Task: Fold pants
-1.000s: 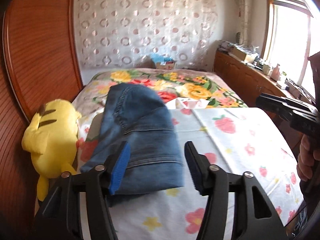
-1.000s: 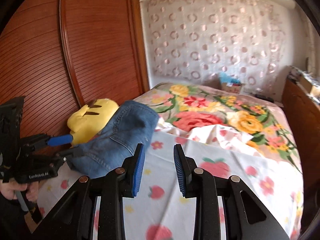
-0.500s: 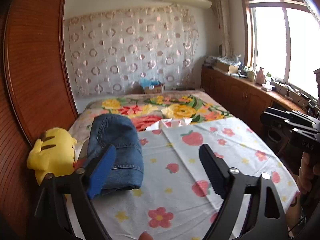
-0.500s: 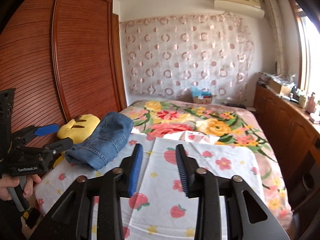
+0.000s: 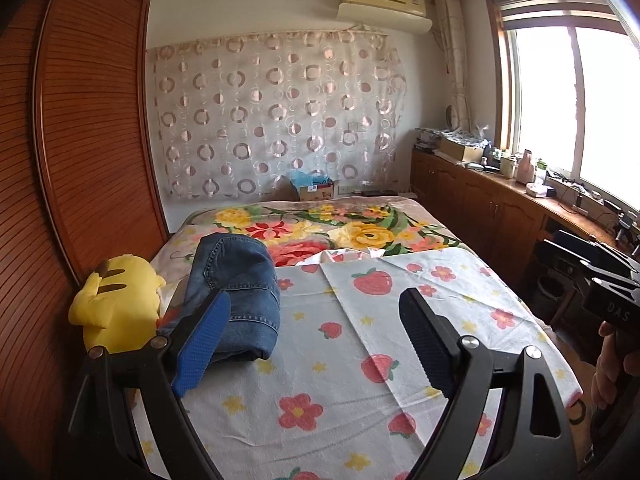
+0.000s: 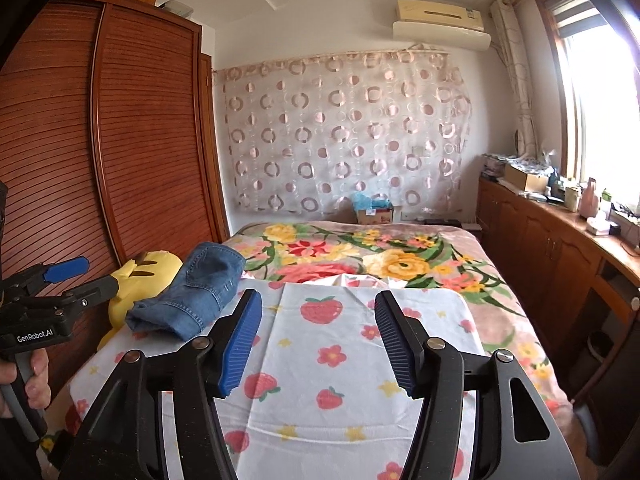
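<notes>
Left wrist view: my left gripper [image 5: 316, 336] hangs above the strawberry sheet [image 5: 344, 360] with fingers spread wide, holding nothing. Folded denim pants [image 5: 236, 296] lie at the bed's left edge, touching the yellow plush toy [image 5: 116, 304]. My right gripper [image 6: 318, 340] likewise has fingers apart, empty, over the sheet.

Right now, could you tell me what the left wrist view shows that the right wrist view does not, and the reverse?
Only the left wrist view shows the open left claw up close, with the right claw's black body at its right edge.

Only the right wrist view shows the open right claw up close, with the left claw at its left edge, labelled GenRobot.AI.

Both share the folded jeans lying on the strawberry-print sheet beside the yellow plush toy, and the wall air conditioner.
</notes>
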The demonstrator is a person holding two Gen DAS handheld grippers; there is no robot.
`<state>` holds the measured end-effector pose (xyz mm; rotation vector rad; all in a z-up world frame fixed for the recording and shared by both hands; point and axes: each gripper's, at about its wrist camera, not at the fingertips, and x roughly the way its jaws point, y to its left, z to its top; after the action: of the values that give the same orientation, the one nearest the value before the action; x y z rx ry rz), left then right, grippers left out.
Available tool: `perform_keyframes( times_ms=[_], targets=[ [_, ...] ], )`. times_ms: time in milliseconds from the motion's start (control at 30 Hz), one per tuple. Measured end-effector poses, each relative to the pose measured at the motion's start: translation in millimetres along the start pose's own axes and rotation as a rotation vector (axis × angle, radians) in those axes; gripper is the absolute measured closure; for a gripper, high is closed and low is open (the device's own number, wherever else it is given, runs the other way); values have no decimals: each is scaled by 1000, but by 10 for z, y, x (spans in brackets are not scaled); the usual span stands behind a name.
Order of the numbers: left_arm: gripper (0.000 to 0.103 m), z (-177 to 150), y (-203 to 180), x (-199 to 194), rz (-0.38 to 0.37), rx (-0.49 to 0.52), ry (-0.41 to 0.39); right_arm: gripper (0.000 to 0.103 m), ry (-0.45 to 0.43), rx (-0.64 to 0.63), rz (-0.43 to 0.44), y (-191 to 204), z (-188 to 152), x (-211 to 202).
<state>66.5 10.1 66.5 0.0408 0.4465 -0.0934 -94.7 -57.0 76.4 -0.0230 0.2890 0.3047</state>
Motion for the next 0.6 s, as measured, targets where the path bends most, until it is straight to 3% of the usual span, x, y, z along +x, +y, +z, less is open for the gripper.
perform_keyframes(
  times_ms=[600],
  targets=[
    [16,-7,-111,-133,0,11,-7,41,-13,-1,-14,-83,-16,-44]
  ],
)
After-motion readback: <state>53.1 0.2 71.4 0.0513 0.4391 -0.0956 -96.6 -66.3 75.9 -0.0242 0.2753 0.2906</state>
